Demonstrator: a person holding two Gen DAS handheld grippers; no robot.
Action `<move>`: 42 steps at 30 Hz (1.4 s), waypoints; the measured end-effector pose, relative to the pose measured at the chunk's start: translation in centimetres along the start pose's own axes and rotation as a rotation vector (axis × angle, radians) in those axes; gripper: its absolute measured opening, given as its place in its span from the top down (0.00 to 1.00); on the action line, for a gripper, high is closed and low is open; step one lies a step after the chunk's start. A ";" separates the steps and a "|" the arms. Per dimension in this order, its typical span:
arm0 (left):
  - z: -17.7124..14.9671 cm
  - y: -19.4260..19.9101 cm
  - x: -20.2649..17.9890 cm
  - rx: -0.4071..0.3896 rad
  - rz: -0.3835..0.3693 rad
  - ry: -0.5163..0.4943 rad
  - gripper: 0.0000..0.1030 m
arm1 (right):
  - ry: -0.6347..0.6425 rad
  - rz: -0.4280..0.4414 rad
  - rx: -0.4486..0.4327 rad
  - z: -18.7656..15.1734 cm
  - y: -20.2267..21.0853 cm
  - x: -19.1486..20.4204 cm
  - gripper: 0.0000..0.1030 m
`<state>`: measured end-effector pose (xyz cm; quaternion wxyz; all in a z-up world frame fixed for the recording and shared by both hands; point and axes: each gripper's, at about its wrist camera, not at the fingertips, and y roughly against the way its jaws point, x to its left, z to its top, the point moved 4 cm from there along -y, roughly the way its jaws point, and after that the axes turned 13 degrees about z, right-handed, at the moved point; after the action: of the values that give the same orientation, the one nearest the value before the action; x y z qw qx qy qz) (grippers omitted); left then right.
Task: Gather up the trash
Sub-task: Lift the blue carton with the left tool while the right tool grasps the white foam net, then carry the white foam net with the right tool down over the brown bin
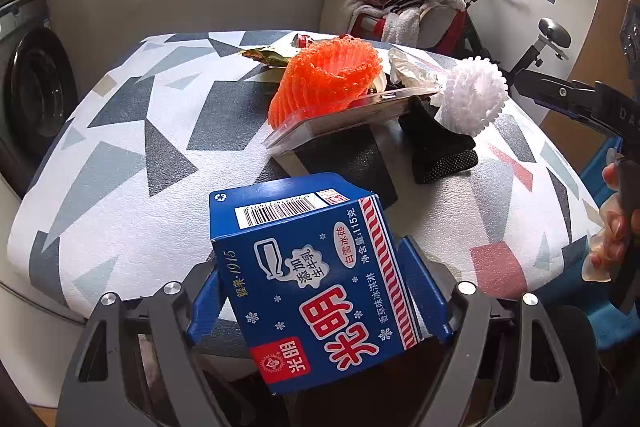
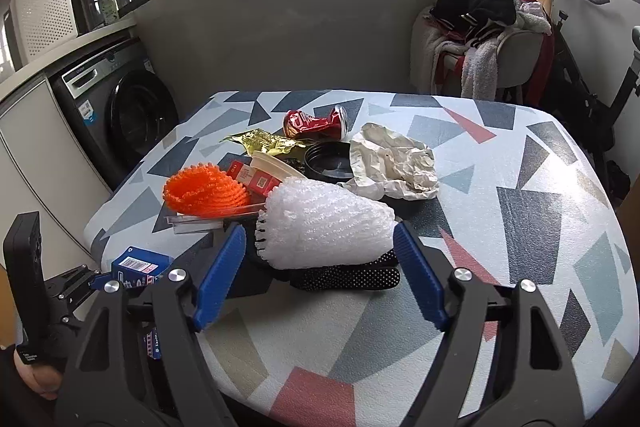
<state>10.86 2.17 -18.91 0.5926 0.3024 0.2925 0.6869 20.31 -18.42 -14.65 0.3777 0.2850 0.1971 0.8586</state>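
Observation:
My left gripper (image 1: 316,291) is shut on a blue ice-cream carton (image 1: 320,275), held at the table's near edge; the carton also shows in the right wrist view (image 2: 134,267). My right gripper (image 2: 320,259) is open, its blue fingers on either side of a white foam fruit net (image 2: 324,227) without touching it. The net lies on a black dotted sock (image 2: 352,277). Behind are an orange foam net (image 2: 204,191) on a clear plastic tray (image 2: 200,221), a crushed red can (image 2: 316,125), crumpled paper (image 2: 392,163), a gold wrapper (image 2: 264,143) and a black lid (image 2: 328,161).
The table (image 2: 520,207) has a geometric patterned cover. A washing machine (image 2: 120,107) stands to the left. A chair piled with clothes (image 2: 480,35) and an exercise bike (image 2: 580,79) stand behind the table.

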 end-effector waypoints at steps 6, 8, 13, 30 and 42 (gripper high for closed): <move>0.3 0.5 0.5 -0.021 0.004 0.006 0.24 | -0.054 0.007 0.043 0.8 -3.1 -0.8 0.45; 0.4 0.7 0.7 -0.030 0.005 0.006 0.24 | -0.033 -0.006 0.076 0.6 -3.6 -0.9 0.69; 0.7 1.9 0.7 -0.067 0.013 -0.003 0.24 | -0.033 -0.036 0.004 1.0 -0.8 -1.7 0.81; 0.2 6.5 -0.4 -0.139 0.000 -0.036 0.24 | -0.050 -0.055 -0.126 -1.3 11.3 -2.0 0.81; -4.3 9.0 -0.5 -0.136 -0.010 -0.084 0.24 | -0.053 0.066 -0.063 -6.8 14.8 1.6 0.81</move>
<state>1.95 0.38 -14.86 0.6270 0.2887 0.2213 0.6889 7.17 -27.46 -11.09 0.3633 0.3022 0.1504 0.8684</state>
